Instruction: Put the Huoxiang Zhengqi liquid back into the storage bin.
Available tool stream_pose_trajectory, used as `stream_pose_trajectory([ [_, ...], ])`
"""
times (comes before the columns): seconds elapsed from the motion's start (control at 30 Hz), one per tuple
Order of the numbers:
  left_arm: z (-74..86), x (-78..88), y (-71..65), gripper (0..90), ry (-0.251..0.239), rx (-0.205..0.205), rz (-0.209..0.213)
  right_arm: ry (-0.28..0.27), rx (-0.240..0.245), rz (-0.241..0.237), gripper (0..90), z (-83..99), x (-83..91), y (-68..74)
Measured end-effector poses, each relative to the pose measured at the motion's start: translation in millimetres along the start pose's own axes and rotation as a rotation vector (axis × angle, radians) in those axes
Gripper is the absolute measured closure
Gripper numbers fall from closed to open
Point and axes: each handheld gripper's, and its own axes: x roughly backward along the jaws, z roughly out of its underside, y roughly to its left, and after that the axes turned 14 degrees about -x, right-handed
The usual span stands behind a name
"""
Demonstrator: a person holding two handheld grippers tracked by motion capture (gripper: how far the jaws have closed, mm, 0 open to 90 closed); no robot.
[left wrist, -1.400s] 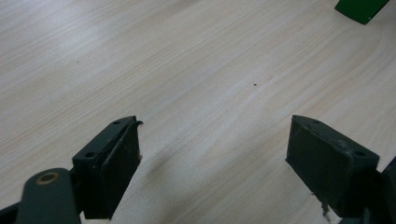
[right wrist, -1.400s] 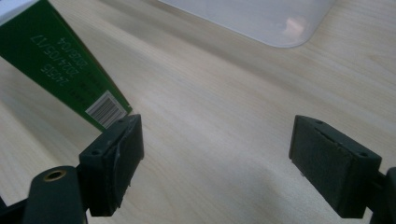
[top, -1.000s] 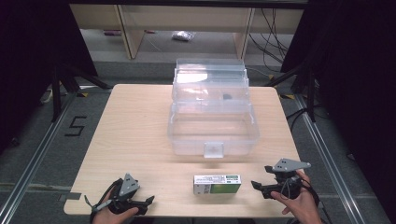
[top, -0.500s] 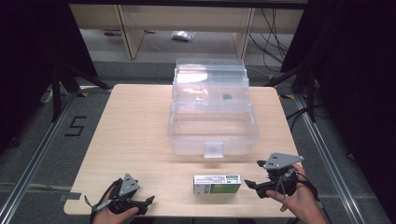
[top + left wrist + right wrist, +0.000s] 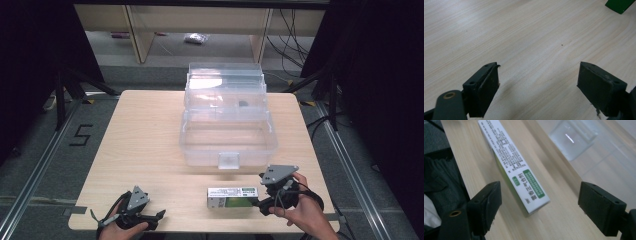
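A white and green carton [image 5: 233, 196] lies flat near the table's front edge, in front of a clear plastic box [image 5: 227, 135] whose lid stands open. My right gripper [image 5: 261, 193] is open at the carton's right end, one jaw on either side of that end without touching it. In the right gripper view the carton [image 5: 511, 162] runs away from me between the open jaws of the right gripper [image 5: 540, 188]. My left gripper [image 5: 159, 216] rests open at the front left, over bare wood. The left gripper [image 5: 539, 72] has nothing between its jaws, with a green corner of the carton [image 5: 619, 5] far off.
The clear box's front latch [image 5: 229, 160] faces the carton and also shows in the right gripper view as the latch [image 5: 574, 140]. The wooden table [image 5: 145, 140] has free room on its left half. Shelves and cables stand behind the table.
My right gripper has moved left and a little forward, so its open jaws now flank the carton's right end. The left gripper and the carton have stayed put.
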Motion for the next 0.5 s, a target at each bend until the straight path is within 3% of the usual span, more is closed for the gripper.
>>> stream_pose_trajectory([
  [0.07, 0.1, 0.0, 0.2, 16.8, 0.0, -0.001, 0.0, 0.005, 0.007, -0.001, 19.7, -1.3, -2.7, 1.4],
  [0.1, 0.4, -0.4, -0.1, 16.8, -0.006, 0.001, -0.002, 0.032, 0.038, 0.014, 19.7, -4.0, -5.6, 3.9],
  [0.3, 0.5, -0.6, 0.3, 16.8, 0.002, -0.008, -0.006, 0.098, 0.102, -0.026, 19.5, -19.4, -20.9, 18.0],
  [0.5, 0.4, -0.2, 0.1, 16.8, 0.0, -0.009, -0.005, 0.142, 0.133, -0.029, 19.3, -28.1, -35.2, 22.9],
])
